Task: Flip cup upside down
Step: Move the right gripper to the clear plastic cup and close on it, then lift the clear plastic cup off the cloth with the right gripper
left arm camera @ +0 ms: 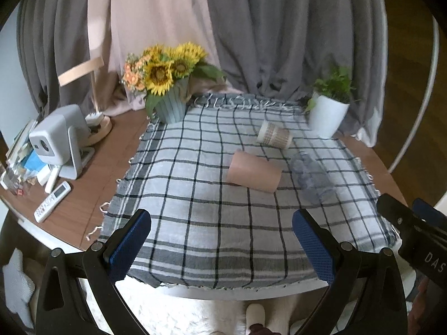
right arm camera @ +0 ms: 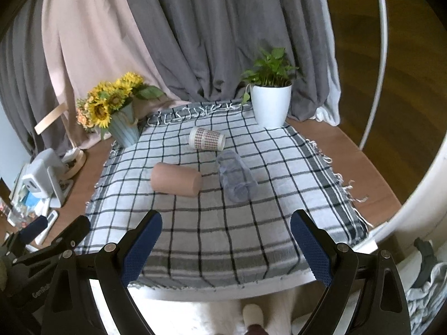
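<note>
Pink cup [right arm camera: 176, 179] lying on its side mid-cloth, mouth toward the right, so nothing flipped yet. Patterned cup [right arm camera: 207, 139] farther back, clear cup [right arm camera: 237, 176] just right, both tipped too. Left gripper [left arm camera: 222, 247] and right gripper [right arm camera: 226, 244] hanging back at the near tabletop [right arm camera: 360, 153] edge, fingers spread wide, holding nothing, probably lining up.

Checked cloth [left arm camera: 195, 195] spread over wooden counter [left arm camera: 92, 195]; sunflowers in ribbed blue pot [left arm camera: 170, 106] and white potted plant [left arm camera: 328, 114] at far corners; remote [left arm camera: 53, 201], projector [left arm camera: 57, 136] at left.
</note>
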A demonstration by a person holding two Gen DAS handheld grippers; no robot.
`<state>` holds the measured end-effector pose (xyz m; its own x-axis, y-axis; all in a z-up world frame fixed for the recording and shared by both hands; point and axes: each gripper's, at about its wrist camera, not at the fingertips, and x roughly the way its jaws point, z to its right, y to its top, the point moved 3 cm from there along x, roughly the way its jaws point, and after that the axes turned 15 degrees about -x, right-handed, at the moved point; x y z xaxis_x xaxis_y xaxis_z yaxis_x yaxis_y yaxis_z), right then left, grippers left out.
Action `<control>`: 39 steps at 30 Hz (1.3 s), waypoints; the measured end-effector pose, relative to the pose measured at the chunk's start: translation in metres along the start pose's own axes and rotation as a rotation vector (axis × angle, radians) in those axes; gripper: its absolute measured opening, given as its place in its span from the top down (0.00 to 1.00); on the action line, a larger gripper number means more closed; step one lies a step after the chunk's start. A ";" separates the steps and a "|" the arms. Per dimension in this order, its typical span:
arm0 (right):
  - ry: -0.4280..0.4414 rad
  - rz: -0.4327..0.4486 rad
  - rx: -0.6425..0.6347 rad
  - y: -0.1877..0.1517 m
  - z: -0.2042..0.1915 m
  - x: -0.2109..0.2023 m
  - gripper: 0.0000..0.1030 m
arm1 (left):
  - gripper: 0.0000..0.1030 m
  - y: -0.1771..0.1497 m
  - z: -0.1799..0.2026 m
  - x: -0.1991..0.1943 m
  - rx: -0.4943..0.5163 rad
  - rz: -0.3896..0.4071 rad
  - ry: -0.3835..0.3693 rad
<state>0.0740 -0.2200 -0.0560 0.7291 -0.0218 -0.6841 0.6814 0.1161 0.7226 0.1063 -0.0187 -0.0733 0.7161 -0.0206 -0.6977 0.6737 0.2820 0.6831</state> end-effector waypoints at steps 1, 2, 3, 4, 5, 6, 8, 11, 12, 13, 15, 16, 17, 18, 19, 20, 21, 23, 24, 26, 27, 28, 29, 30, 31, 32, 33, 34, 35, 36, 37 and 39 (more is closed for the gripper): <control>0.005 -0.006 -0.009 0.003 0.002 0.008 0.09 | 0.00 0.002 0.002 0.007 -0.010 -0.007 0.011; 0.014 -0.016 -0.020 0.007 0.005 0.019 0.09 | 0.00 0.004 0.006 0.018 -0.025 -0.017 0.030; 0.029 -0.029 -0.037 0.013 0.008 0.033 0.09 | 0.00 0.006 0.008 0.026 -0.035 -0.026 0.044; 0.039 -0.041 -0.050 0.018 0.010 0.043 0.09 | 0.00 0.008 0.010 0.035 -0.044 -0.034 0.056; 0.052 -0.058 -0.063 0.024 0.012 0.056 0.09 | 0.00 0.009 0.014 0.048 -0.055 -0.045 0.077; 0.064 -0.064 -0.068 0.029 0.015 0.070 0.09 | 0.00 0.010 0.016 0.057 -0.063 -0.054 0.094; 0.082 -0.094 -0.090 0.039 0.020 0.098 0.09 | 0.00 0.011 0.019 0.078 -0.085 -0.080 0.137; 0.118 -0.144 -0.121 0.049 0.022 0.138 0.09 | 0.00 0.011 0.024 0.105 -0.110 -0.124 0.174; 0.133 -0.159 -0.127 0.050 0.023 0.149 0.09 | 0.00 0.010 0.026 0.114 -0.113 -0.141 0.186; 0.148 -0.183 -0.132 0.052 0.025 0.163 0.09 | 0.00 0.009 0.028 0.124 -0.119 -0.155 0.200; 0.167 -0.219 -0.145 0.054 0.026 0.185 0.09 | 0.00 0.006 0.031 0.138 -0.127 -0.177 0.220; 0.172 -0.234 -0.152 0.054 0.027 0.196 0.09 | 0.00 0.005 0.033 0.144 -0.132 -0.189 0.226; 0.174 -0.253 -0.160 0.054 0.028 0.206 0.09 | 0.00 0.003 0.035 0.153 -0.139 -0.204 0.236; 0.183 -0.268 -0.168 0.054 0.028 0.217 0.09 | 0.00 0.002 0.036 0.158 -0.143 -0.214 0.241; 0.188 -0.287 -0.175 0.054 0.029 0.227 0.09 | 0.00 0.001 0.038 0.164 -0.147 -0.226 0.245; 0.190 -0.306 -0.182 0.054 0.030 0.236 0.09 | 0.00 0.000 0.040 0.170 -0.151 -0.239 0.253; 0.200 -0.320 -0.187 0.052 0.031 0.245 0.09 | 0.00 -0.001 0.041 0.174 -0.152 -0.248 0.258; 0.213 -0.349 -0.195 0.050 0.032 0.259 0.09 | 0.00 -0.003 0.043 0.181 -0.162 -0.260 0.267; 0.222 -0.356 -0.197 0.050 0.032 0.264 0.09 | 0.00 -0.004 0.044 0.183 -0.165 -0.265 0.271; 0.238 -0.375 -0.204 0.048 0.032 0.274 0.10 | 0.00 -0.005 0.044 0.188 -0.170 -0.271 0.282; 0.246 -0.377 -0.208 0.048 0.033 0.277 0.10 | 0.00 -0.006 0.044 0.189 -0.170 -0.273 0.289; 0.254 -0.379 -0.213 0.048 0.032 0.281 0.10 | 0.00 -0.007 0.044 0.191 -0.172 -0.277 0.294; 0.258 -0.383 -0.216 0.047 0.031 0.285 0.10 | 0.00 -0.008 0.044 0.193 -0.174 -0.280 0.295; 0.264 -0.396 -0.219 0.045 0.030 0.290 0.10 | 0.00 -0.009 0.043 0.193 -0.179 -0.284 0.295; 0.273 -0.407 -0.215 0.044 0.030 0.294 0.12 | 0.00 -0.010 0.042 0.193 -0.184 -0.285 0.296; 0.281 -0.412 -0.208 0.041 0.030 0.295 0.15 | 0.00 -0.011 0.040 0.193 -0.187 -0.286 0.300; 0.291 -0.415 -0.199 0.040 0.029 0.297 0.22 | 0.00 -0.011 0.039 0.193 -0.188 -0.288 0.300; 0.310 -0.417 -0.190 0.038 0.029 0.299 0.28 | 0.00 -0.011 0.038 0.192 -0.191 -0.288 0.298; 0.330 -0.420 -0.178 0.037 0.028 0.299 0.30 | 0.00 -0.011 0.036 0.192 -0.193 -0.288 0.302; 0.324 -0.415 -0.174 0.037 0.027 0.299 0.30 | 0.00 -0.011 0.034 0.191 -0.192 -0.287 0.303; 0.317 -0.412 -0.167 0.036 0.028 0.298 0.30 | 0.00 -0.011 0.033 0.190 -0.189 -0.284 0.303; 0.315 -0.409 -0.149 0.036 0.028 0.297 0.30 | 0.00 -0.011 0.031 0.188 -0.175 -0.279 0.301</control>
<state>0.3164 -0.2497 -0.2303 0.3357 0.2013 -0.9202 0.8730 0.3005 0.3842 0.2396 -0.0552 -0.2051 0.4084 0.1540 -0.8997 0.7741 0.4639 0.4308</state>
